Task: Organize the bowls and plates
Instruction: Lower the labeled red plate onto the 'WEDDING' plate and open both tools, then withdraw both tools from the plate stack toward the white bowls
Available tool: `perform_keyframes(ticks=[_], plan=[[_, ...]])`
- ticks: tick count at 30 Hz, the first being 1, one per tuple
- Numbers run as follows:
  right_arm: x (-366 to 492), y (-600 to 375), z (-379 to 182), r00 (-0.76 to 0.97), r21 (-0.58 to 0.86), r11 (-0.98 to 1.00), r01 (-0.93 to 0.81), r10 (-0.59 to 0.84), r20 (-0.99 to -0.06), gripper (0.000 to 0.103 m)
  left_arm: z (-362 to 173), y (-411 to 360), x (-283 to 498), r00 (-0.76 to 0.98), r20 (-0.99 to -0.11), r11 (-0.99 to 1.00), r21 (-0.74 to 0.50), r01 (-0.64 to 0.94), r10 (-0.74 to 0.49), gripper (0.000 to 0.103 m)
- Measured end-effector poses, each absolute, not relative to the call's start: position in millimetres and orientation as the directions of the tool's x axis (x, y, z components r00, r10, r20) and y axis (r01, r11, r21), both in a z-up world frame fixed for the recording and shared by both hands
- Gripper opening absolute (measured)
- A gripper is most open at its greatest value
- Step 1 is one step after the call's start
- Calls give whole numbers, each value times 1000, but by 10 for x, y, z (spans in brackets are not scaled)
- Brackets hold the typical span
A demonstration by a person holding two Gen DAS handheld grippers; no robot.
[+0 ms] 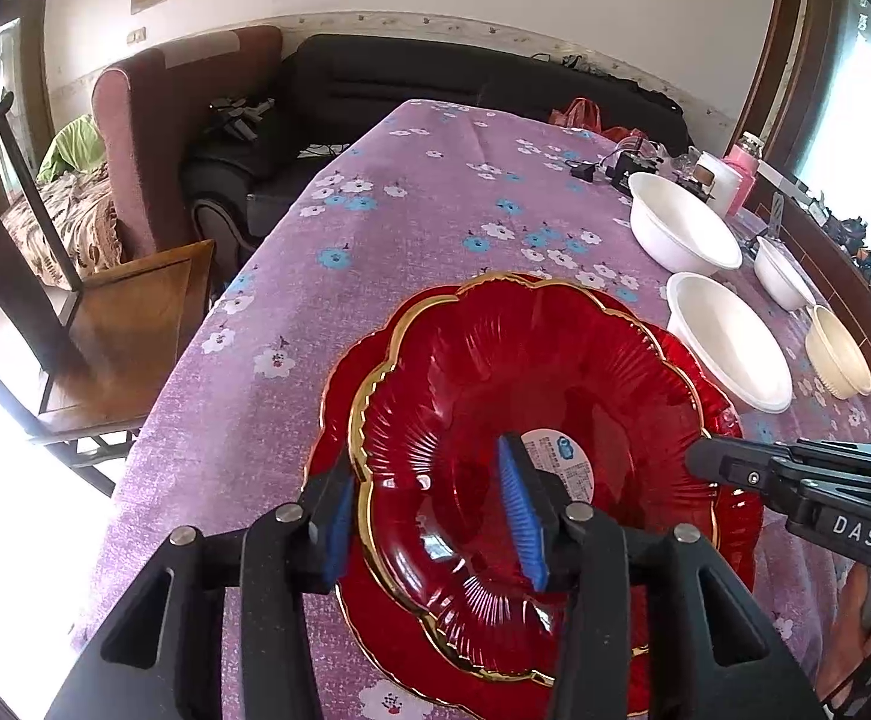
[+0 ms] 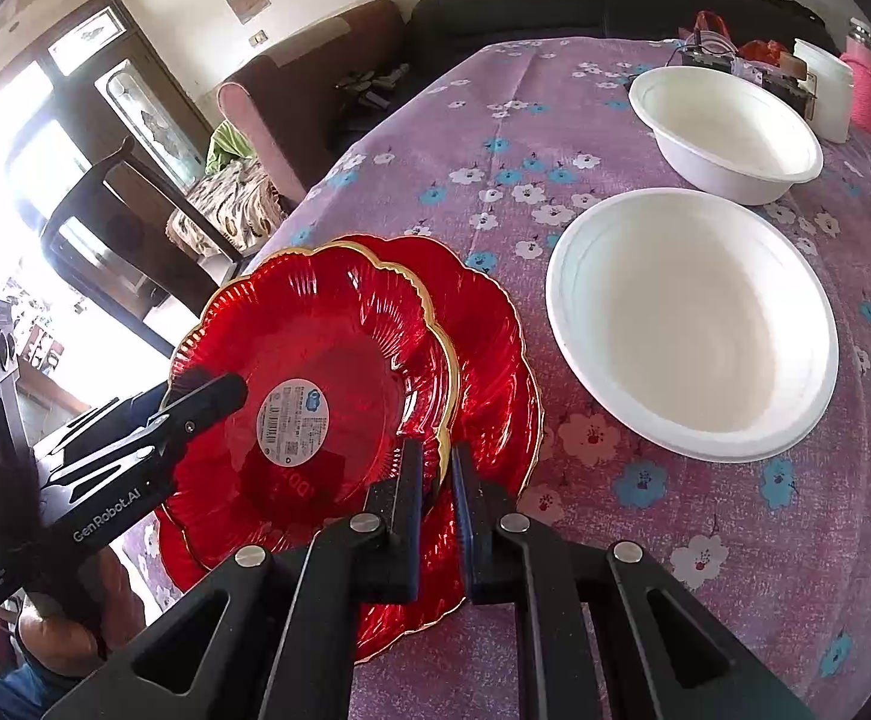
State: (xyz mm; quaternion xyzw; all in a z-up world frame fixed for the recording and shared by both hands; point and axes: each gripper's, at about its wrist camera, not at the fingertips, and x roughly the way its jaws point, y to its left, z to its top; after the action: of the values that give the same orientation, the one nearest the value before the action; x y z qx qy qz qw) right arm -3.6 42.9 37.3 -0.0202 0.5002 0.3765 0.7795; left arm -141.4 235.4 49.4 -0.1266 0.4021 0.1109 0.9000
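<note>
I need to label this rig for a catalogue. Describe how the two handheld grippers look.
Both are matte black plastic with angular, truss-like finger arms and round silver pivot pins. The left gripper carries ribbed blue pads on its inner faces; from the other side, its body reads "GenRobot.AI" in white. The right gripper has dark blue pads, and its side is marked "DAS" in white. No cables or sleeves are visible.

My left wrist camera looks steeply down from close over the red plates (image 1: pixel 531 420), bowls at two o'clock; my right views the same stack (image 2: pixel 339 372) at nine o'clock, probably equally near.
</note>
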Motion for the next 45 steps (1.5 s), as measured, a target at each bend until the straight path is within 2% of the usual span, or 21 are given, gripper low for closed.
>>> perform_keyframes(ticks=[7,10,11,19,27,37,41,43,45], plan=[[-53,417,388,219,346,720,-602,566,-795,12,515,2336,-1423,657,-748,944,-146,-296,90,49],[-46,405,399,222,349,721,-599,568,-793,12,561,2326,-1447,665,-738,943,-132,-305,112,62],[-45,399,409,226,347,723,-598,567,-792,12,582,2324,-1453,672,-733,943,-136,-303,110,64],[-45,122,613,273,379,721,-580,610,-744,14,716,2315,-1506,696,-707,942,-136,-307,124,64],[53,-531,799,352,441,754,-487,632,-691,14,870,2069,-1512,734,-669,961,-108,-256,120,64],[152,-1133,671,398,493,785,-376,617,-679,14,978,1369,-1404,764,-643,996,-22,-90,55,64],[198,-1344,591,406,499,799,-334,600,-689,15,923,975,-1324,752,-659,1000,-6,7,-10,69],[232,-1461,559,413,507,804,-312,595,-689,26,858,734,-1279,740,-670,998,-4,64,-50,70],[268,-1570,547,420,519,804,-292,595,-685,29,765,504,-1230,722,-686,992,1,123,-90,70]])
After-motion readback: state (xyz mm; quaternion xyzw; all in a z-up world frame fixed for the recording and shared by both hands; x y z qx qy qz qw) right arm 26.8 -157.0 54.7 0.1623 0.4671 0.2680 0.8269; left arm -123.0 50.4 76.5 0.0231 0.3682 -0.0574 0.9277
